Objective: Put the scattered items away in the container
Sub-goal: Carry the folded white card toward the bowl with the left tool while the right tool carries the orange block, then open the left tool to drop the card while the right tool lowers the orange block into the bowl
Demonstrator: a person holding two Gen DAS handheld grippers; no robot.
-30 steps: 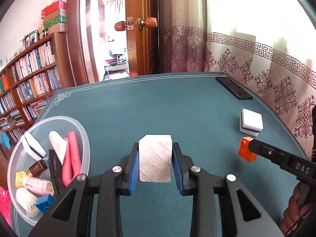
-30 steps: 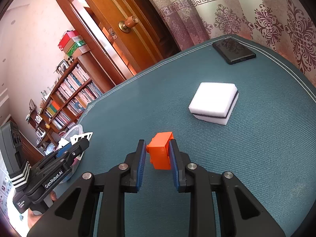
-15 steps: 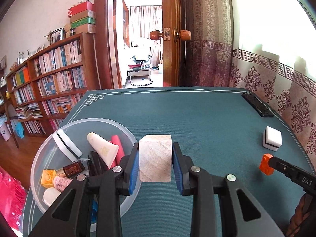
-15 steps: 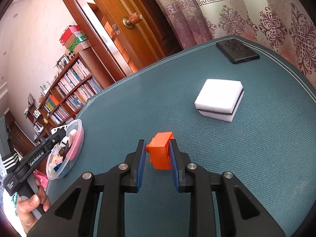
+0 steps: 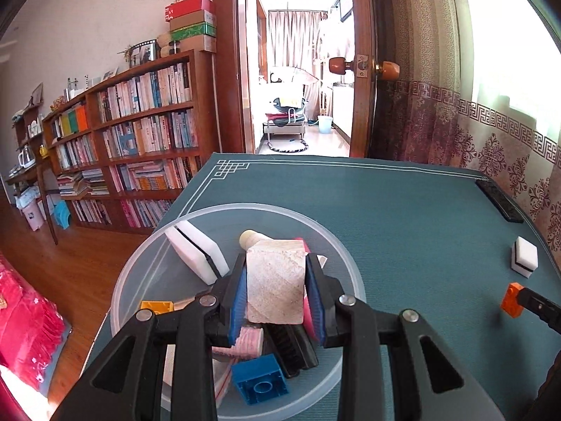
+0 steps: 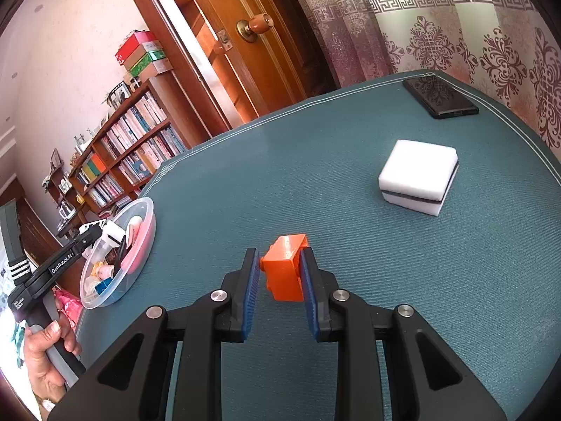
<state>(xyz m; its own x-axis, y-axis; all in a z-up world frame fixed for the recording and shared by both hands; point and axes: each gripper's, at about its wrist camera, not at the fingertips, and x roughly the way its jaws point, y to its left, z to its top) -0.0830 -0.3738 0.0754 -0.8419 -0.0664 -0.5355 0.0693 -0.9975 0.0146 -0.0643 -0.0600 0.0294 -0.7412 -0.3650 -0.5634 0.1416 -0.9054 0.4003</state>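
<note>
My left gripper (image 5: 275, 294) is shut on a pale wooden block (image 5: 274, 282) and holds it over the clear round plastic container (image 5: 336, 245). Several items lie in the container, among them a blue brick (image 5: 260, 384), a yellow brick (image 5: 156, 306) and a white sponge (image 5: 194, 251). My right gripper (image 6: 280, 273) is shut on an orange brick (image 6: 284, 268) above the green table mat; the same orange brick (image 5: 511, 300) shows at the right in the left wrist view. A white sponge with a black stripe (image 6: 419, 177) lies on the mat. From the right, the container (image 6: 117, 256) sits at the table's left edge.
A black phone (image 6: 440, 97) lies at the far right of the table by the patterned curtain. A bookshelf (image 5: 133, 140) and an open wooden door (image 5: 361, 70) stand beyond the table. A hand (image 6: 45, 361) grips the left gripper's handle past the table's left edge.
My left gripper has carried the wooden block left, from beside the container to over it. The right gripper still holds the orange brick and has shifted slightly away from the sponge.
</note>
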